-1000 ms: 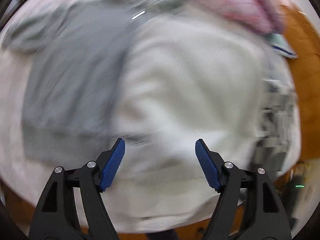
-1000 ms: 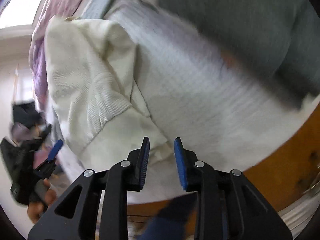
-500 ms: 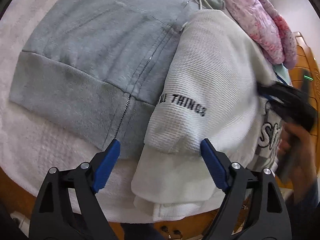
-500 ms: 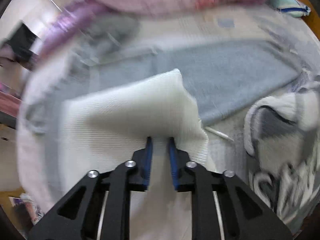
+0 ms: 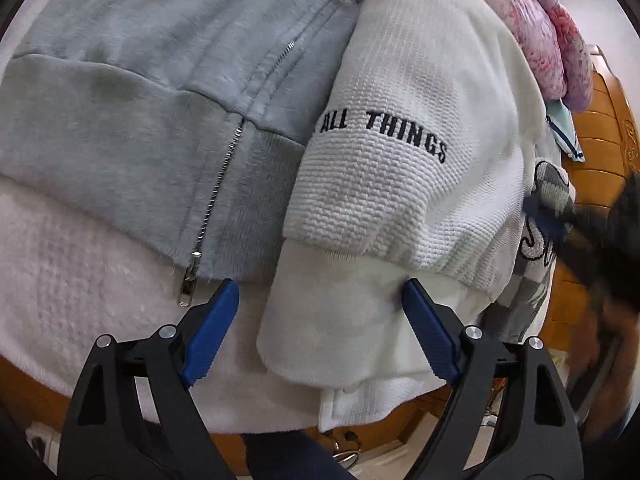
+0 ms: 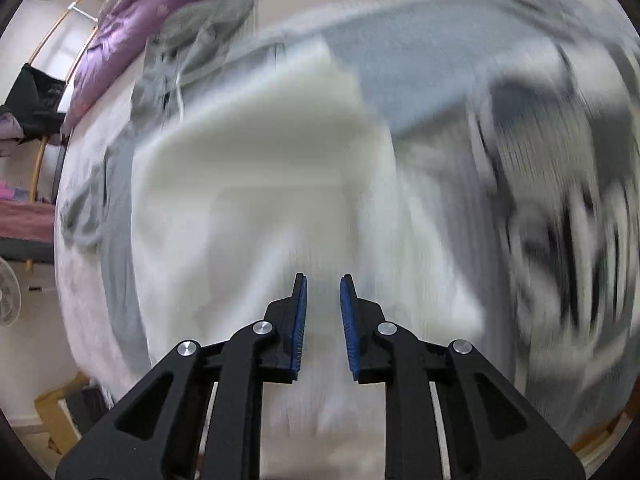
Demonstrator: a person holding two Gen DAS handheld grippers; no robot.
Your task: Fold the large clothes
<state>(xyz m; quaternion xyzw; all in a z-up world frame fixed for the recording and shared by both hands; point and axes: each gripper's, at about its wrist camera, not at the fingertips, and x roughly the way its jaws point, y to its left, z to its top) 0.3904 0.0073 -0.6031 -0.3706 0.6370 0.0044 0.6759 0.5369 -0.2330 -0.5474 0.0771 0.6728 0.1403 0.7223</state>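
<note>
A white waffle-knit sweatshirt point(image 5: 408, 92) with the black words "ALL THINGS" lies folded over, its plain white cuff point(image 5: 344, 328) hanging near the bed's front edge. My left gripper point(image 5: 320, 320) is open and empty, its jaws either side of that cuff. A grey zip hoodie point(image 5: 160, 92) lies spread to its left. In the blurred right wrist view the white sweatshirt point(image 6: 260, 168) fills the middle, over the grey hoodie point(image 6: 420, 64). My right gripper point(image 6: 323, 312) sits over the white cloth with a narrow gap between its jaws; nothing shows between them.
A white fleece blanket point(image 5: 80, 280) covers the bed. A pink-purple quilt point(image 5: 548, 36) is bunched at the back right, also in the right wrist view point(image 6: 132, 24). A grey-and-white checked garment point(image 5: 548, 208) lies right of the sweatshirt. A wooden bed frame point(image 5: 600, 128) stands right.
My left gripper has moved closer to the white cuff. My right gripper has opened a little and let go of the white fold it was pinching; its view is swinging.
</note>
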